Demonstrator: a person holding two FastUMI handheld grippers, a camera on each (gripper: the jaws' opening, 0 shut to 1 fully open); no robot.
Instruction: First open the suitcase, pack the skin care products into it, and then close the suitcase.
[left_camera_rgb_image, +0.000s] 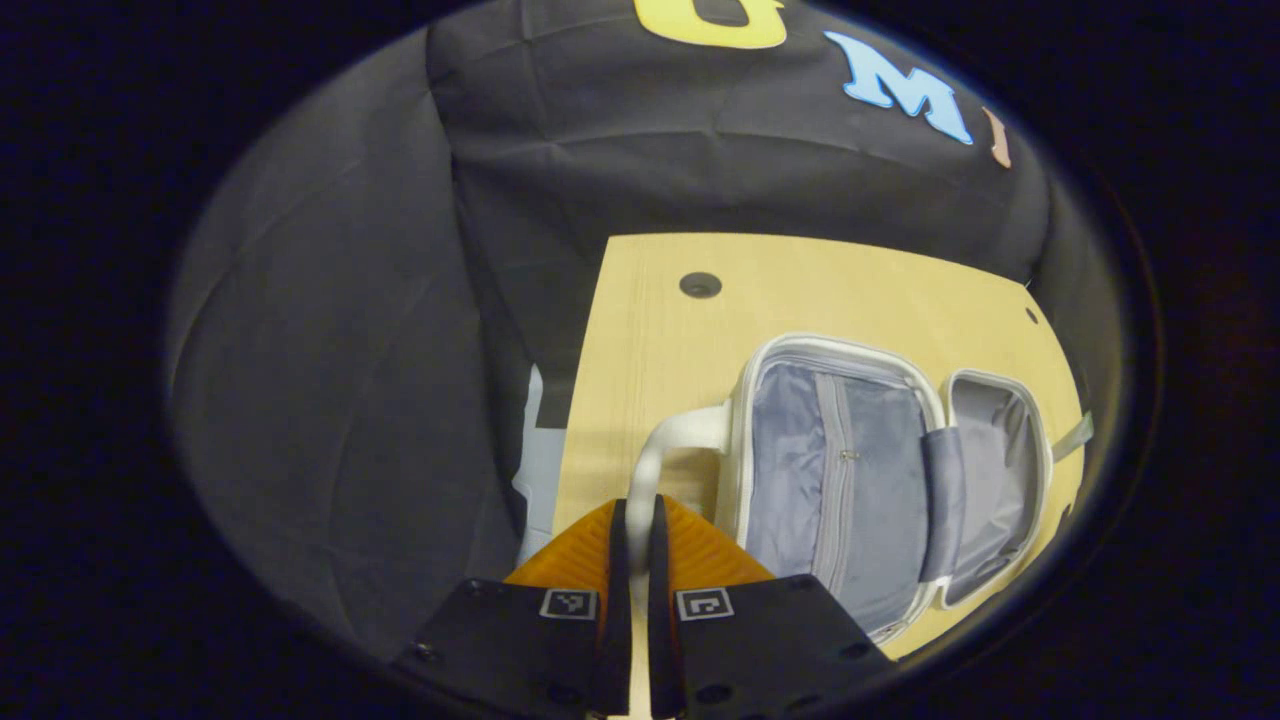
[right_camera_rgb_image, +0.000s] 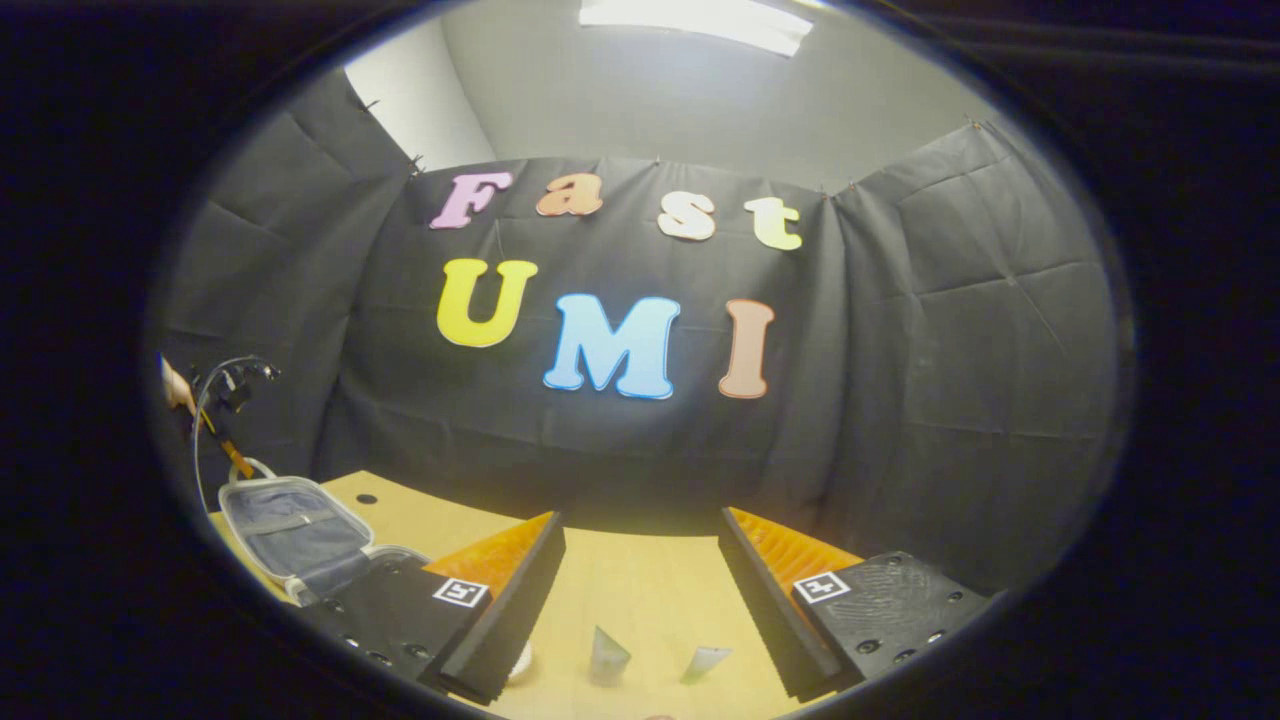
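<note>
A: The left gripper (left_camera_rgb_image: 640, 545) is clamped on the white suitcase handle (left_camera_rgb_image: 668, 445); the suitcase (left_camera_rgb_image: 850, 470) lies open near the table's (left_camera_rgb_image: 660, 340) left edge. Opening looks done.

B: The right gripper (right_camera_rgb_image: 640, 590) gapes wide, empty, over two skincare tubes (right_camera_rgb_image: 607, 655). Next, I'd judge: grasp one; bare tabletop gives room.

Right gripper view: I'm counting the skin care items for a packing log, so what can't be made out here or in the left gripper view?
- Two tubes on the table in the right gripper view: small, cut by the lower edge; type unreadable.
- White item: mostly behind the right gripper finger.
- Suitcase near corner: hidden by the left gripper, shut on its handle.
</note>
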